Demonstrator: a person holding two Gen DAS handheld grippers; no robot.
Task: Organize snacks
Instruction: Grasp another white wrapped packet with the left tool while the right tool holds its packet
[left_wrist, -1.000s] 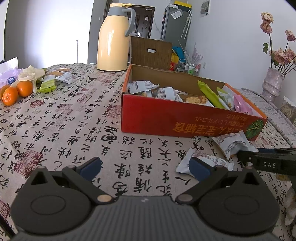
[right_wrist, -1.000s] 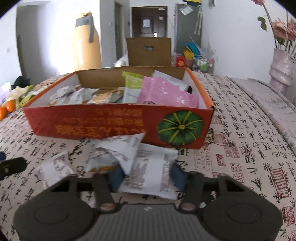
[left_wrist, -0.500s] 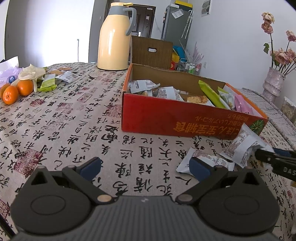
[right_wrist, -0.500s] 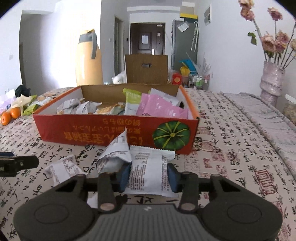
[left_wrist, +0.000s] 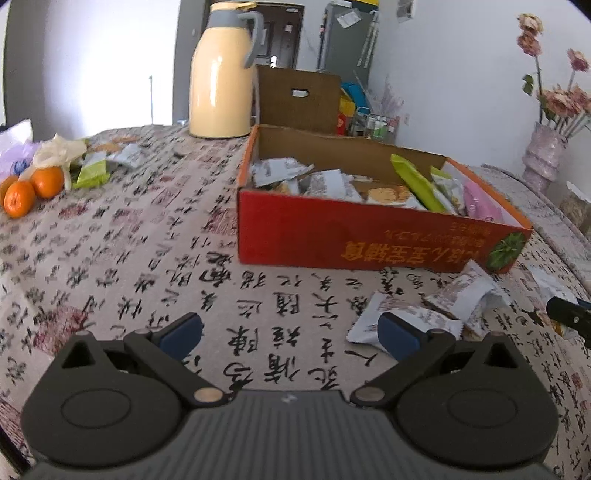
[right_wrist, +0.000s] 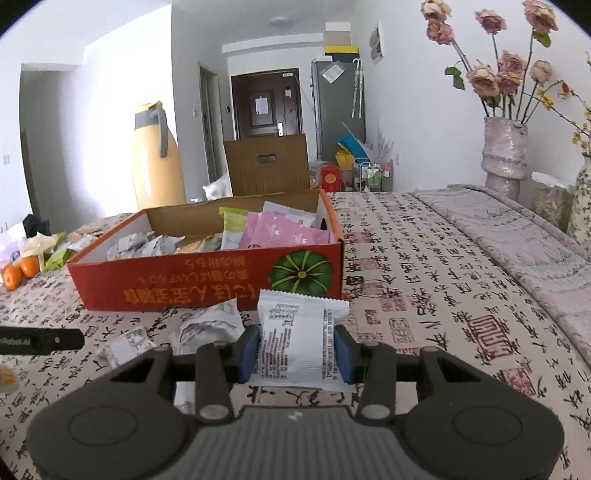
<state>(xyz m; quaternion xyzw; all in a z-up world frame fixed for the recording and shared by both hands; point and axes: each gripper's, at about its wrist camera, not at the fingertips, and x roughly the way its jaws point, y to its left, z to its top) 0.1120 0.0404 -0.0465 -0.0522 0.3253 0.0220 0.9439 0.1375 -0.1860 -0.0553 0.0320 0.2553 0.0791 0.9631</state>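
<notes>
Left wrist view: the left gripper hangs wide and empty near the red box. Two loose packets lie just before the box.

Right wrist view: the right gripper has just squeezed onto a white snack packet and lifted it off the cloth. It probably goes in the box next.

left gripper | right gripper: black bodies, blue pads, brass pivots

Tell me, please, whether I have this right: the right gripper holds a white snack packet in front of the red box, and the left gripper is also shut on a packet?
Not quite. The right gripper does hold the white snack packet before the red box, but the left wrist view shows the left gripper open, with nothing between its fingers.
</notes>
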